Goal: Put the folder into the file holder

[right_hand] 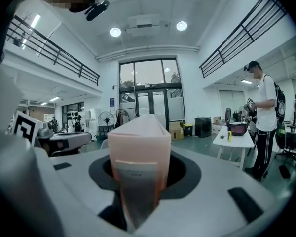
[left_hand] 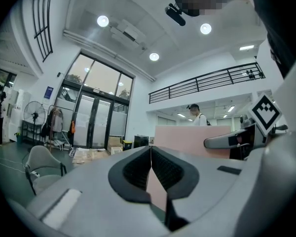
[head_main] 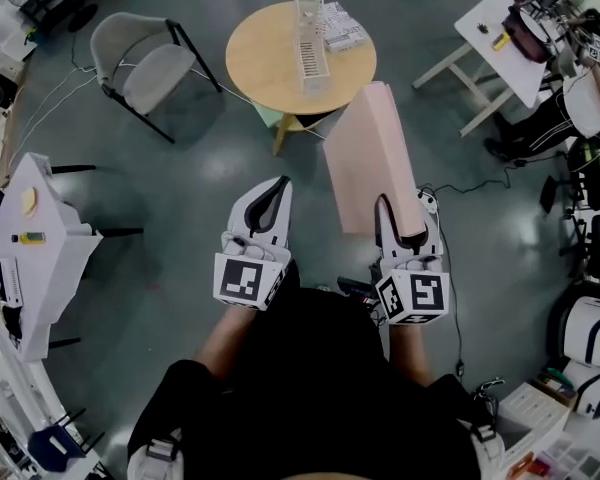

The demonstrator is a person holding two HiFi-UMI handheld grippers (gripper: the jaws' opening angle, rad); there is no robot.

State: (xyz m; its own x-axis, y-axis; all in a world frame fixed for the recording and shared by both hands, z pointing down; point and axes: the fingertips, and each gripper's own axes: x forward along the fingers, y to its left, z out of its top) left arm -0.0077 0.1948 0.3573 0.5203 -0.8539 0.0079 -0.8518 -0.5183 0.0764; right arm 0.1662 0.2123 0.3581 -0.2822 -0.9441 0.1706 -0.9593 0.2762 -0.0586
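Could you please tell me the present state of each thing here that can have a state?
left hand-held gripper: shut, empty.
right hand-held gripper: shut on the pink folder.
pink folder: held in the air, not yet in the file holder.
file holder: upright on the round table, seems empty.
grey chair: upright, nobody on it.

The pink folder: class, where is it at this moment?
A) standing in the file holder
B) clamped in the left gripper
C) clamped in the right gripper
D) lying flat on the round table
C: the right gripper view shows the pink folder pinched between the jaws of the right gripper, well short of the file holder on the round table.
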